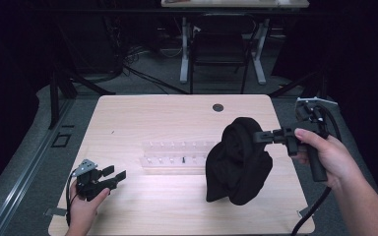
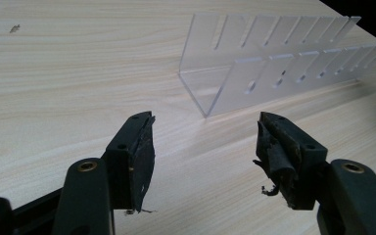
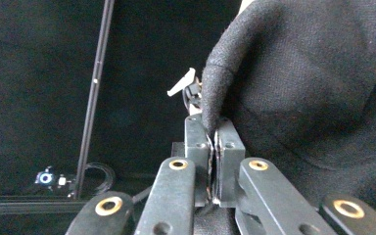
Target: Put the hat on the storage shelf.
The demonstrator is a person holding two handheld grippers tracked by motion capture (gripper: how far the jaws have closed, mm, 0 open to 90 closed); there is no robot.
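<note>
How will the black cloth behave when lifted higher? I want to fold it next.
Probably floppy: the black cloth sags in bunched folds below the right gripper, shut on one edge. Likely light, since that small pinch carries much of it. Its woven surface looks grippy, not slippery.

Setting was a lab or test room, not a home. Pale wood surface [image 1: 177,123] w/ a cable port [image 1: 218,107] stood on grey floor [image 1: 24,162], boxed in by black curtains [image 1: 10,59]. Loose cables [image 1: 138,73] ran across floor behind. Second desk on white metal legs [image 1: 184,49] stood at back, plus dark stand struts [image 1: 59,93] at left.
</note>
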